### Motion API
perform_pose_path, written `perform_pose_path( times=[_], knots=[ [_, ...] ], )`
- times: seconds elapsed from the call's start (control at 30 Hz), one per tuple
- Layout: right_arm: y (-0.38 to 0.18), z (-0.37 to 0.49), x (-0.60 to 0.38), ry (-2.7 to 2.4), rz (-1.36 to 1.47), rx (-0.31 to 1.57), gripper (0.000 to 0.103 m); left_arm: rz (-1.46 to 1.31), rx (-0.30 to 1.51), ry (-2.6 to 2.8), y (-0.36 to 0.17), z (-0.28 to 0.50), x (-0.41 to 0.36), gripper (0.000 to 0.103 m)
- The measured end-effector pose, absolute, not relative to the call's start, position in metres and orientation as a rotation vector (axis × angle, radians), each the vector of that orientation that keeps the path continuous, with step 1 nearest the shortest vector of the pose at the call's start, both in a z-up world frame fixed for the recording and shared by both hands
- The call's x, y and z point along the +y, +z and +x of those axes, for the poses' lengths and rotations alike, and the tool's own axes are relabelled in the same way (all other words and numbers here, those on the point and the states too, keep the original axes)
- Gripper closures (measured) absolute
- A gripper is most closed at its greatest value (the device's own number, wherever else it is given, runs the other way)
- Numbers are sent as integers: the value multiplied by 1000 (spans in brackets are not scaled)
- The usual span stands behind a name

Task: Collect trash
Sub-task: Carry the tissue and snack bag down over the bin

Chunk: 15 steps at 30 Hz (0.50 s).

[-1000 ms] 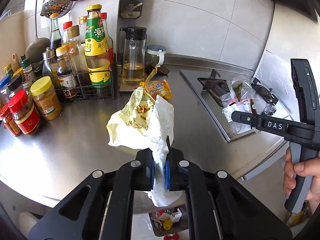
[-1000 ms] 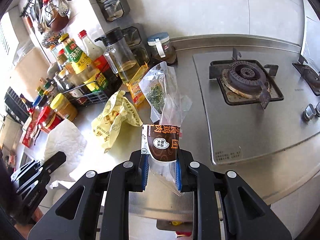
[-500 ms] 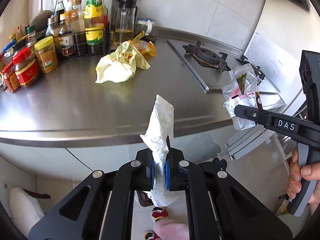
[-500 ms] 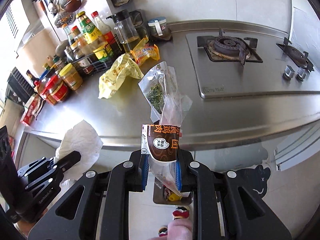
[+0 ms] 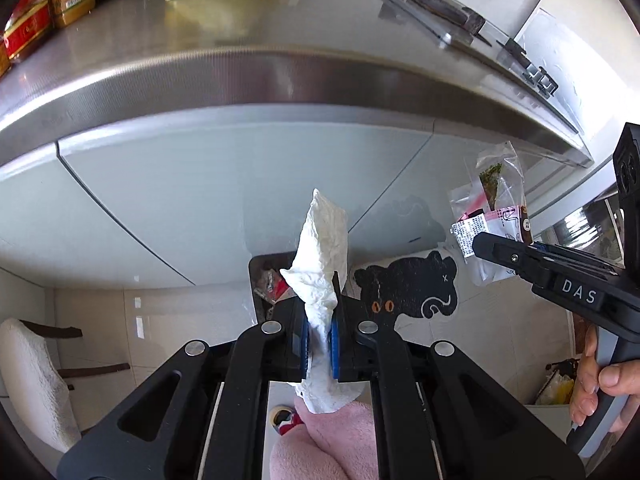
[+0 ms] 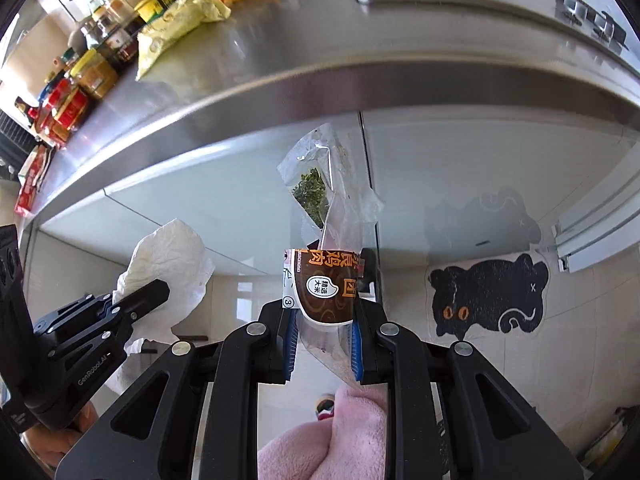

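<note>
Crumpled tissue [image 5: 322,240]: plain white. Gripper pads [image 5: 305,340]: blue, on black fingers. Wrapper [image 6: 326,292]: clear plastic, dark brown label with orange characters, green flecks inside. Floor mat [image 6: 490,296]: black cat shape, orange eyes. Countertop [image 5: 280,76]: brushed silver-grey. Bag on countertop [image 6: 180,20]: pale yellow, print possibly orange, too blurred to confirm. Garment [image 6: 320,440]: pink.

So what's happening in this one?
A person is clearing kitchen trash with two handheld grippers. The left gripper is shut on a crumpled white paper towel; the right gripper is shut on a clear plastic food wrapper. Both hang below the steel counter's edge, the towel over a dark trash bin on the floor. A yellow bag sits on the counter.
</note>
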State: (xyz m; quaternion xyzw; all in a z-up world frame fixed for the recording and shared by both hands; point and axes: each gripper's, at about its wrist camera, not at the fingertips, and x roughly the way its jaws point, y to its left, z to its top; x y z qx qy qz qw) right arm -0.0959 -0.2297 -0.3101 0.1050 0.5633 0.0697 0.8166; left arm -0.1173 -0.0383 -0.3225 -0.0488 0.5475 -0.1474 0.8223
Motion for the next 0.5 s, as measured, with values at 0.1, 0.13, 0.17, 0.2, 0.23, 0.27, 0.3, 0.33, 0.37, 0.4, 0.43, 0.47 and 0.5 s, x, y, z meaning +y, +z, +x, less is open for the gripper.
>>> perform_pose_path(
  times=[0.1, 0.13, 0.17, 0.2, 0.23, 0.27, 0.3, 0.33, 0.37, 0.4, 0.43, 0.47, 0.5],
  knots=[
    [-348, -93, -230, 160, 248, 1259, 81, -131, 1230, -311, -359, -111, -41, 97],
    [-360, -92, -229, 167, 252, 1275, 81, -141, 1250, -313, -372, -109, -42, 97],
    [-370, -90, -227, 172, 240, 1286, 81, -145, 1267, -312, -384, -106, -43, 97],
    [-382, -88, -224, 175, 226, 1300, 81, -148, 1285, -312, -396, -103, -45, 97],
    [-394, -86, -222, 183, 227, 1318, 81, -154, 1303, -312, -407, -99, -46, 97],
    [-404, -83, -220, 193, 235, 1331, 81, -158, 1319, -310, -419, -96, -48, 97],
    [-414, -81, -217, 197, 231, 1340, 81, -159, 1333, -307, -430, -92, -49, 97],
    [-424, -78, -213, 201, 220, 1349, 81, -163, 1346, -305, -440, -89, -50, 97],
    [-434, -76, -211, 205, 213, 1358, 81, -168, 1359, -303, -450, -85, -51, 97],
    [-445, -74, -208, 209, 208, 1371, 81, -175, 1371, -302, -459, -81, -52, 97],
    [-456, -73, -207, 208, 203, 1386, 81, -180, 1381, -299, -468, -77, -53, 97],
    [-468, -72, -206, 205, 202, 1406, 81, -186, 1389, -297, -476, -74, -54, 97],
    [-479, -70, -206, 203, 205, 1424, 81, -193, 1397, -295, -483, -70, -54, 97]
  ],
)
